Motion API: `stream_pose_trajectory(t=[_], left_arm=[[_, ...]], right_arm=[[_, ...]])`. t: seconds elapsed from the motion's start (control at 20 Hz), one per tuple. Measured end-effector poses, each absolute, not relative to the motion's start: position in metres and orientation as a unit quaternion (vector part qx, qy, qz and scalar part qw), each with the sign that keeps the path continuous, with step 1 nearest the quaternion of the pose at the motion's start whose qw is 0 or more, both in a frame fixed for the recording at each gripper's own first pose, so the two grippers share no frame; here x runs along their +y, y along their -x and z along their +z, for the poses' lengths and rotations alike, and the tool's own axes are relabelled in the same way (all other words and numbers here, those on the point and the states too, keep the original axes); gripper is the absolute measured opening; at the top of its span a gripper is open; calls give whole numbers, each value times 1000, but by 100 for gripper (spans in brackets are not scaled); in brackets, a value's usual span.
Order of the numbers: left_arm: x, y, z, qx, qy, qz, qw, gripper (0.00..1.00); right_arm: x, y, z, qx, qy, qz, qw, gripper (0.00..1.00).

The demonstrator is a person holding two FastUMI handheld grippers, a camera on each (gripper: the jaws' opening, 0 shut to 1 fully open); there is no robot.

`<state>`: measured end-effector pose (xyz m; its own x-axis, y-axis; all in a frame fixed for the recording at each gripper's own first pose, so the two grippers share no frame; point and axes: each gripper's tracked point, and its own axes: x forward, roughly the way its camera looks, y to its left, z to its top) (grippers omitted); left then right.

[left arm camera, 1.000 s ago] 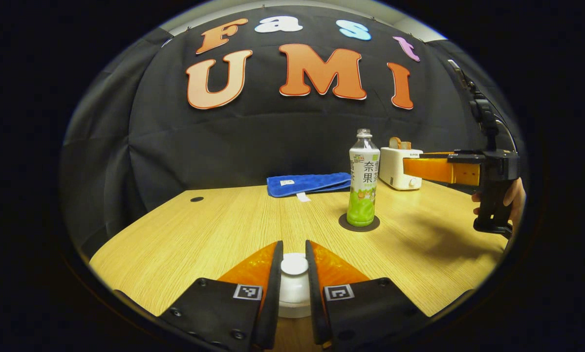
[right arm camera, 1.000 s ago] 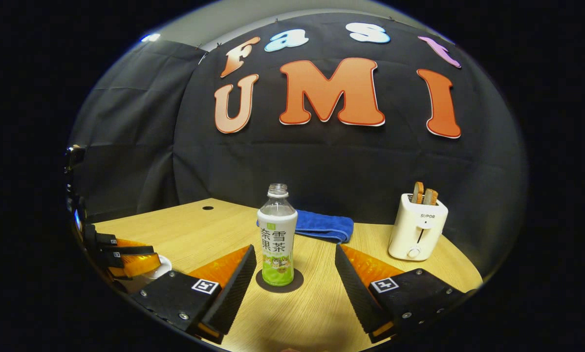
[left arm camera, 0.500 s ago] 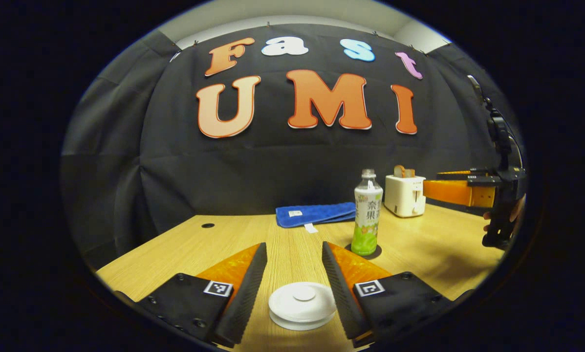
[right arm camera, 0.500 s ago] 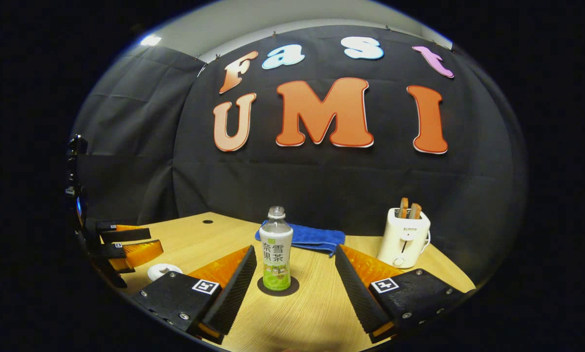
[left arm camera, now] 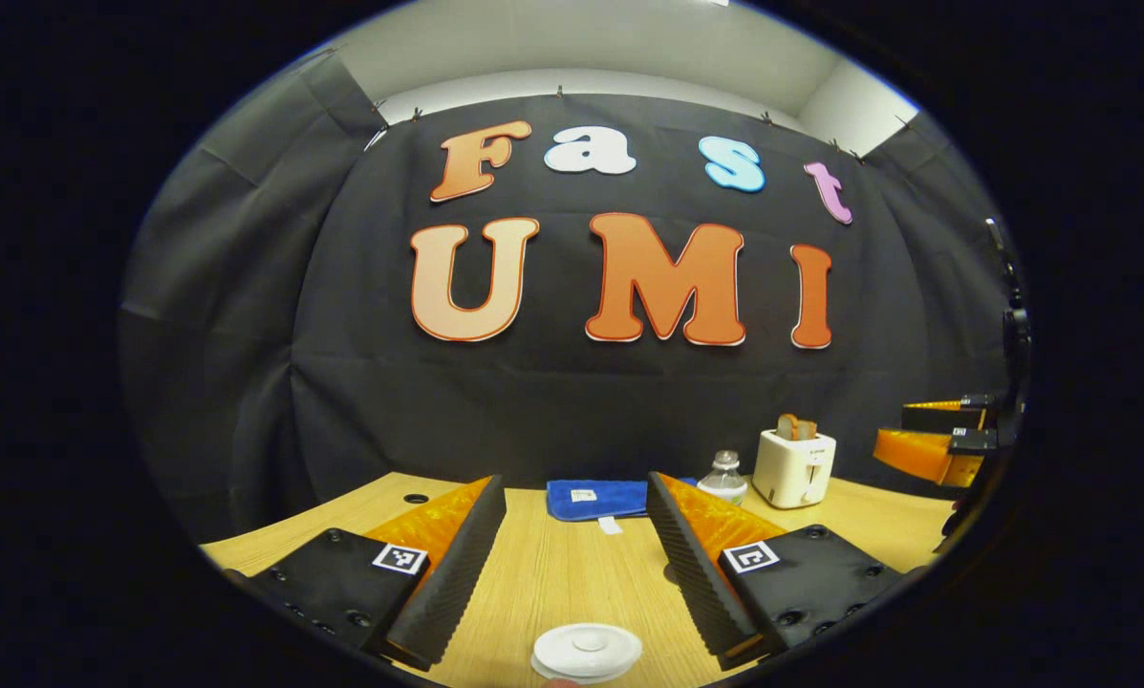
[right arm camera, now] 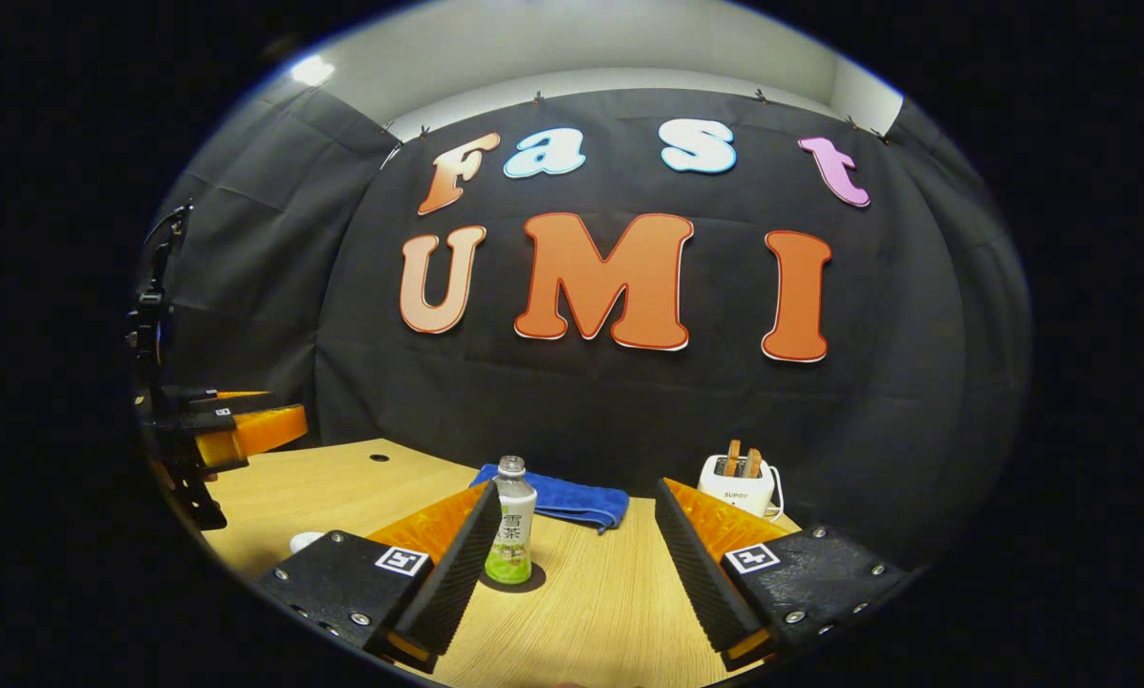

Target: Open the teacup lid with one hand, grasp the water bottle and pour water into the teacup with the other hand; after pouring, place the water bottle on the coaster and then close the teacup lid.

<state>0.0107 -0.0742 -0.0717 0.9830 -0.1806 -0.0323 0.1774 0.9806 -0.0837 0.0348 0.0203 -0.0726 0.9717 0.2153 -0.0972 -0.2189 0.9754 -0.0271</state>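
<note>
Task looks finished — judged from layout. Teacup lid (left arm camera: 587, 650) seated flat, near edge of the table (left arm camera: 552, 573), low between the fingers of the left gripper (left arm camera: 572, 564), which hangs spread wide, released, touching nothing. Cup body under the lid hidden; whether water is inside cannot be told. Water bottle (right arm camera: 511, 524) upright on the dark coaster (right arm camera: 514, 579), uncapped, mid-table, just ahead of the right gripper (right arm camera: 576, 564) — fingers apart, empty, clear of the bottle. In the left gripper view, bottle top (left arm camera: 723, 475) peeks behind the right-hand finger. Blue towel (right arm camera: 557, 502) and toaster (right arm camera: 737, 481) at the far side, untouched. Lid edge (right arm camera: 306, 542) faintly visible at near left. Next move, if any: only pulling both grippers clear without nudging lid or bottle; nothing left to grasp.
</note>
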Motion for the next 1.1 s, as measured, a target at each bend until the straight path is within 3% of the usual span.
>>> stream_pose_trajectory(t=[0.3,0.55,1.05,1.1], left_arm=[[-66,-14,-59,28,41,-53,997,94],[-73,-13,-69,45,56,-60,996,97],[-72,-4,-57,16,27,-61,998,97],[-74,-4,-59,16,24,-63,998,97]], right_arm=[[22,-24,-58,34,21,94,995,97],[23,-22,-64,40,18,92,995,97],[30,-23,-58,28,23,81,996,97],[31,-23,-57,27,26,82,996,93]])
